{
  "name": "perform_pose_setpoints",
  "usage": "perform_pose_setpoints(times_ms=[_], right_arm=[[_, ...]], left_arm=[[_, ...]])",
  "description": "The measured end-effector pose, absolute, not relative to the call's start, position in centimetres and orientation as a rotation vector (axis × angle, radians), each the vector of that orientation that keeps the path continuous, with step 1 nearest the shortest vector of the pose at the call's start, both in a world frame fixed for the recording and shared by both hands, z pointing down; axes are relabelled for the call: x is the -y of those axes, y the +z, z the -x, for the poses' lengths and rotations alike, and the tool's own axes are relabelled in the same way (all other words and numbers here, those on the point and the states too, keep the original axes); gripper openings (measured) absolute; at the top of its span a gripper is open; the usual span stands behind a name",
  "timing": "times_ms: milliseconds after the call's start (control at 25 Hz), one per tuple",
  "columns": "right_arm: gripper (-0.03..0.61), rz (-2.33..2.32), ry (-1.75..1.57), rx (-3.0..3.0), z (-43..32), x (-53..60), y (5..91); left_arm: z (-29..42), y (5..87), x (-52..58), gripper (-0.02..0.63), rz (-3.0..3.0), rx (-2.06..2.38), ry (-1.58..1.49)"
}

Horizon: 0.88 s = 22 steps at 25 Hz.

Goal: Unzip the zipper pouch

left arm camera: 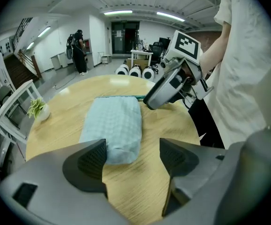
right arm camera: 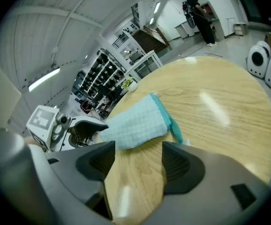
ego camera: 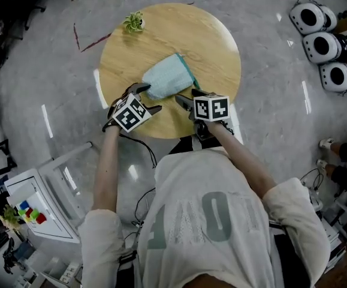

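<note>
1. Your forearms reach forward from the body with elbows bent. They converge on the near edge of the table (ego camera: pixel 212 38).
2. Your left gripper (ego camera: pixel 149 98) is low at the near left end of the pouch (ego camera: pixel 168 77). Its jaws stand apart and clamp nothing. In the left gripper view that end of the pouch lies just ahead of the gap, toward one jaw.
3. Your right gripper (ego camera: pixel 188 98) is just beside the pouch's near right corner, jaws apart and empty. In the right gripper view only bare tabletop lies between them.
4. The pouch lies flat on the table near its middle, angled away from you. Its darker teal zipper edge (ego camera: pixel 189 74) runs along the side facing the right gripper. No view shows the slider clearly.
5. Handling judgement:
   - The pouch looks like soft, light, quilted fabric, so it will likely slide or bunch if the zipper is pulled unrestrained.
   - Pin or pinch the fabric end with the left gripper.
   - Take the pull tab on the teal edge with the right gripper.
   - Risk: the tab is small and easy to miss.
6. Beyond the pouch, a small plant (ego camera: pixel 133 21) stands at the table's far left rim, well apart from the work.
7. White housings (ego camera: pixel 323 45) rest on the floor at the far right.
</note>
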State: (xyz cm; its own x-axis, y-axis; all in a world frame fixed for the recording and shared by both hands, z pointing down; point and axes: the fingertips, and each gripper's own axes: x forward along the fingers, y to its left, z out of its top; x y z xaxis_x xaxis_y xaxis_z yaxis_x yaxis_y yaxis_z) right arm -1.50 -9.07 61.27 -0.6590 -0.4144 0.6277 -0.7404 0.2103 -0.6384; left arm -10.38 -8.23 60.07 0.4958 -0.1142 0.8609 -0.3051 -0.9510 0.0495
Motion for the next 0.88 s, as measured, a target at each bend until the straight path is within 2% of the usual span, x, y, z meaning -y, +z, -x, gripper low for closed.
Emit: perform_pose_setpoints(times_ms=[320,520,680,800,880], right_arm=[[0.305,-1.288,1.765,2.037,0.3,11.3,62.0],[0.279,-1.378,1.867,1.983,0.0,11.9,62.0],[0.227,-1.385,1.894,1.963,0.1,12.5,62.4],[0.086,-1.448,1.937,1.87,-0.7,12.6,63.4],[0.054,-1.463,1.944,1.855,-0.8,12.7,63.4]], left_arm=[[11.0,60.9,7.6,0.335,-2.526,0.366,1.439],[11.1,61.1,7.7,0.334,-2.523,0.353,1.447],[11.2,61.1,7.7,0.334,-2.519,0.352,1.445],[11.2,61.2,7.8,0.334,-2.518,0.353,1.442],[11.3,61.1,7.8,0.334,-2.52,0.355,1.437]])
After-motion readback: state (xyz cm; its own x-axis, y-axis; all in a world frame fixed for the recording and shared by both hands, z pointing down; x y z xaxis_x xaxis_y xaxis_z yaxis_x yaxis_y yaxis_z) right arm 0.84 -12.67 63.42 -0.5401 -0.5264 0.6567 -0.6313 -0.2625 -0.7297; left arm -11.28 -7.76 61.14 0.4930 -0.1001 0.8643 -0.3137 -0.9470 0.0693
